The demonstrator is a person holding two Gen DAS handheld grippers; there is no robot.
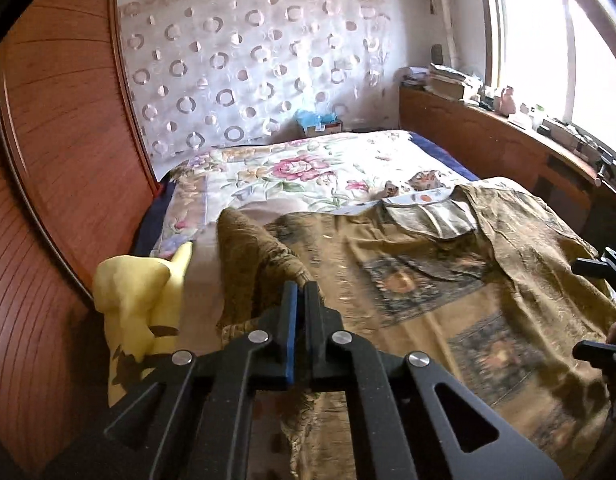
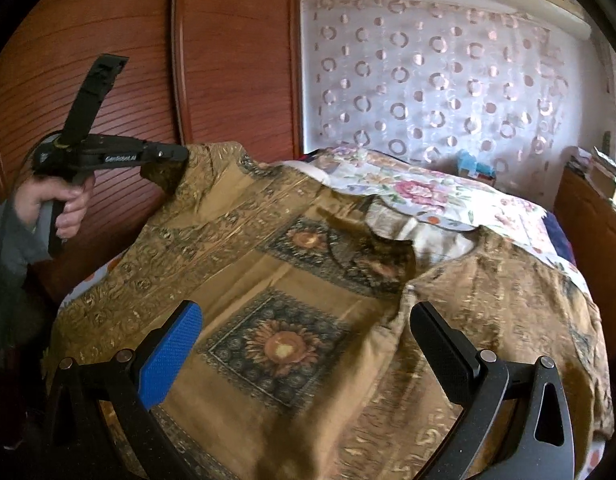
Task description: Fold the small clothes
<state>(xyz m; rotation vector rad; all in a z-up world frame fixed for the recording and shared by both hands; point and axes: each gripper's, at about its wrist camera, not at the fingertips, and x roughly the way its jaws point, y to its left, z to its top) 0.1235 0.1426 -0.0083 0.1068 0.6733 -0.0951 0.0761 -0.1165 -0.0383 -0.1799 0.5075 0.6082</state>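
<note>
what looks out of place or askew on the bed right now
One corner of the brown patterned garment is lifted off the bed, pinched in the left gripper, so it lies unevenly and rumpled. A yellow plush toy is wedged between the bed and the wooden wardrobe.

Both tools are matte black linkage frames with round silver pivot screws and triangular cut-outs in the outer arms. On the right gripper (image 2: 308, 344) one finger carries a textured blue pad (image 2: 170, 354) — the other is plain black. The left gripper (image 2: 176, 155) bears small white lettering along its body — too blurred to read for certain — and a pistol-style handle. The person's sleeve (image 2: 12, 240) is grey.
</note>
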